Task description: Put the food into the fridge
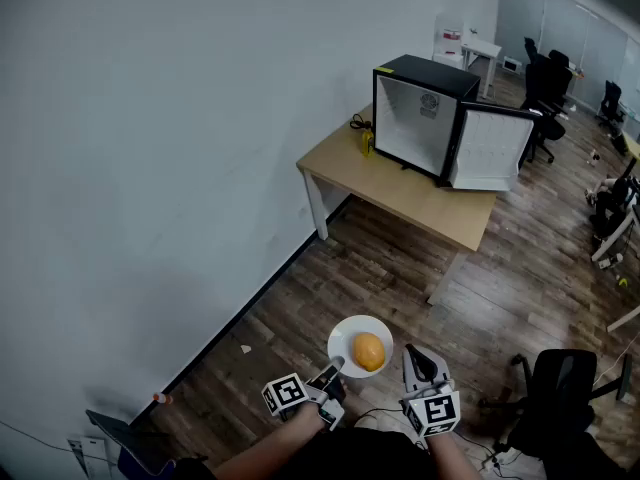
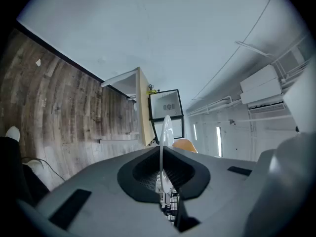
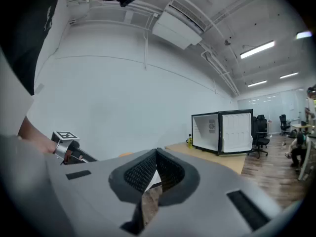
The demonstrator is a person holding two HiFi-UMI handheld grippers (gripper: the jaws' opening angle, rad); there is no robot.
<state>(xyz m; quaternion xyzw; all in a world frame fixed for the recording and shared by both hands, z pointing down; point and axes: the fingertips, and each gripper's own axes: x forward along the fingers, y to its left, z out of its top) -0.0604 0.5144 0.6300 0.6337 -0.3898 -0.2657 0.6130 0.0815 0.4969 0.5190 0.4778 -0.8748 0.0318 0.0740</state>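
A person stands in an office, holding a two-jaw gripper in each hand and looking down at them. The left gripper (image 1: 335, 370) has its jaws pinched on the near rim of one white plate (image 1: 345, 336), held level above the floor. One round orange-yellow food item (image 1: 369, 352) lies on the plate, right of its centre. In the left gripper view the plate (image 2: 166, 127) shows edge-on between the closed jaws, with the food item (image 2: 185, 144) just beyond it. The right gripper (image 1: 415, 353) sits just right of the plate, its jaws pressed together at the tips with nothing held between them.

Far ahead and to the right, one small black fridge (image 1: 425, 71) stands on one light wooden table (image 1: 420, 193) with white legs. Its door (image 1: 490, 148) hangs open to the right, and the white interior shows nothing inside. One small yellow bottle (image 1: 367, 143) stands on the table, just left of the fridge. The plate with the food is well apart from the fridge.

The floor (image 1: 400, 268) is dark wood plank. A plain white wall (image 1: 150, 118) fills the left side. One black office chair (image 1: 560, 393) stands near on the right, and several more sit at desks in the far right corner.
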